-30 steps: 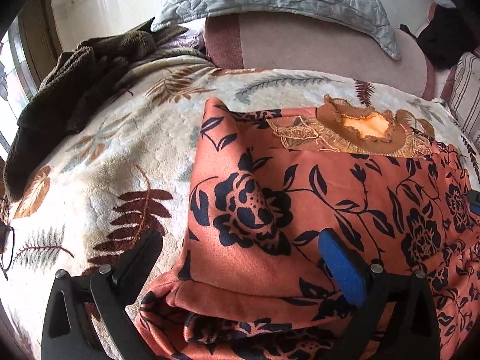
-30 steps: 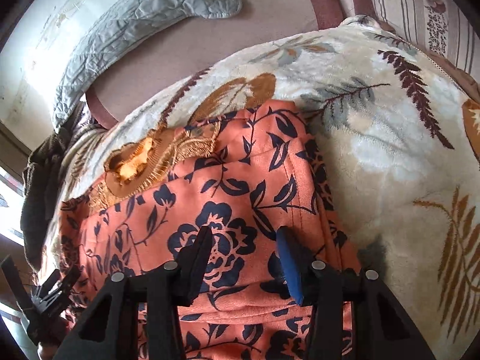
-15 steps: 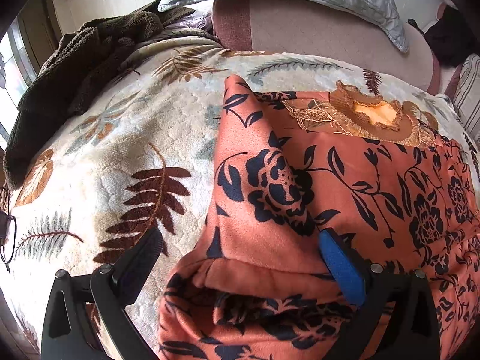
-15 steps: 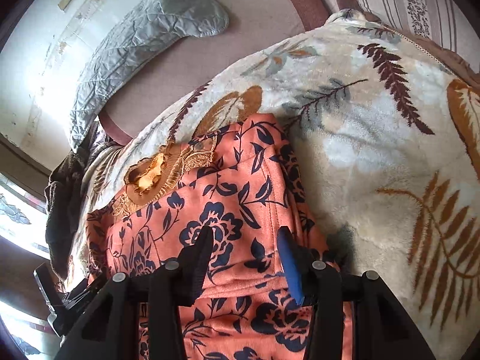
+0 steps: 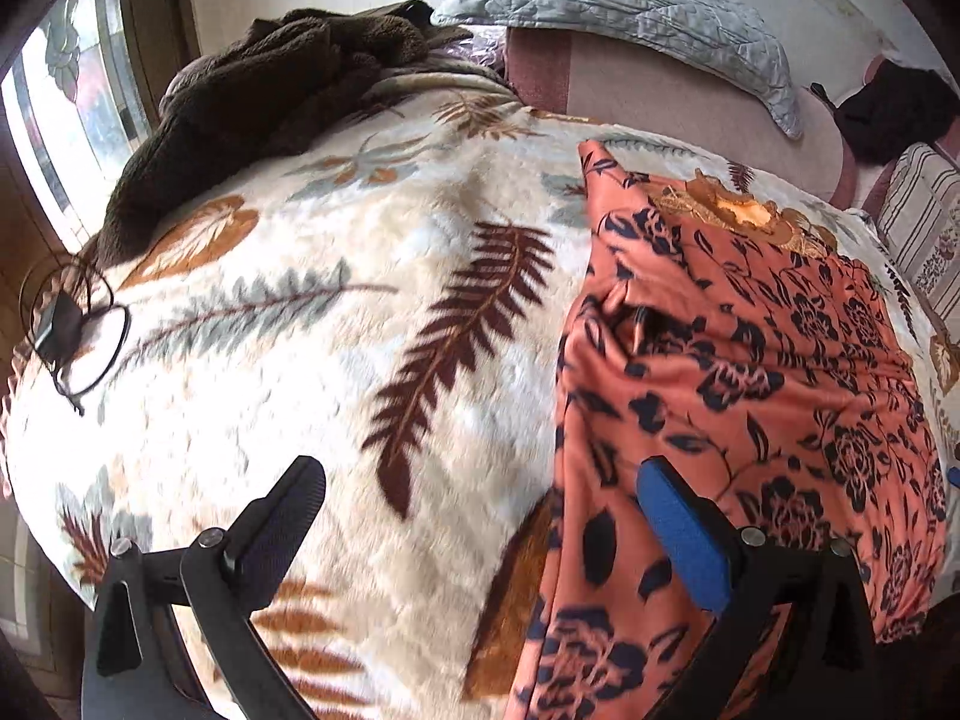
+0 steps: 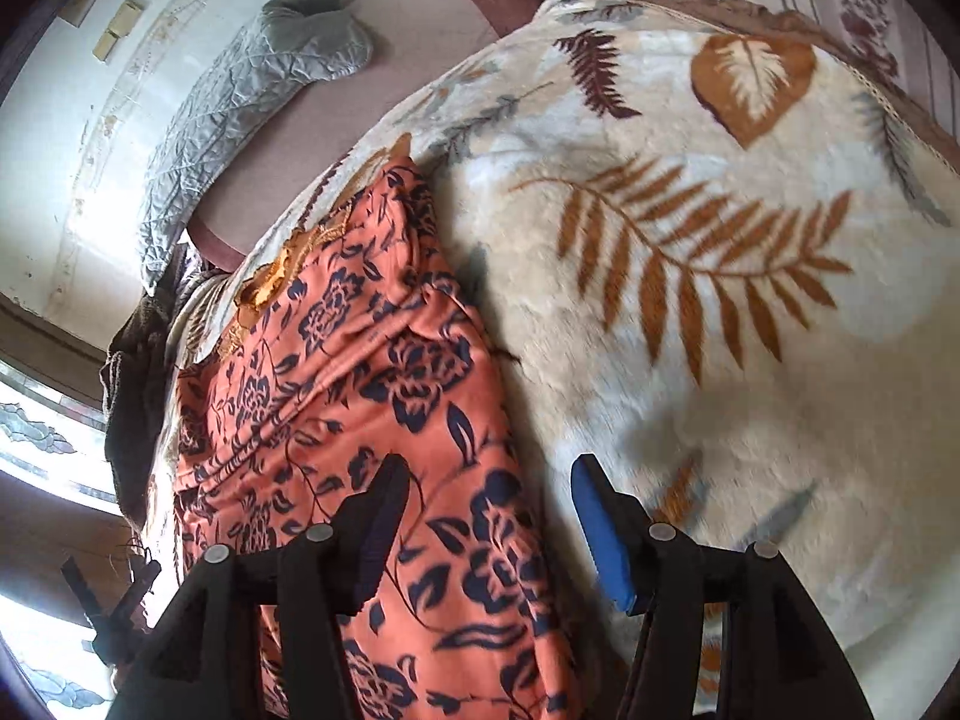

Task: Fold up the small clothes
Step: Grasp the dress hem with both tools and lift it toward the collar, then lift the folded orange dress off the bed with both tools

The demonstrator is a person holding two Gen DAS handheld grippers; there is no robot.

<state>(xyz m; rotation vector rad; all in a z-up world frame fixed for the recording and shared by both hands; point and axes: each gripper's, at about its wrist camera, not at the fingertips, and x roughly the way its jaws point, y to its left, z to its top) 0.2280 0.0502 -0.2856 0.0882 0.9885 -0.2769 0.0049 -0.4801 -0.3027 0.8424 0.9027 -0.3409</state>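
Orange floral garment (image 5: pixel 750 372) on the blanket (image 5: pixel 360 312) — soft, limp; we'd pinch its hem edge. Left gripper (image 5: pixel 480 516) jaws wide, empty; right gripper (image 6: pixel 486 516) jaws opening, cloth slack between.

I see soft daylight from the window (image 5: pixel 72 120) on the far left, blown-out glare there, motion blur near, and dark fisheye-bent corners.

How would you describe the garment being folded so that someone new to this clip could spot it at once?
Start from the cream blanket printed with brown and grey leaves that covers the bed. On it lies the orange garment, below the grey quilted pillow. It alone carries a dark navy flower print with a gold embroidered neckline, unlike the plain dark brown cloth heaped by the window.
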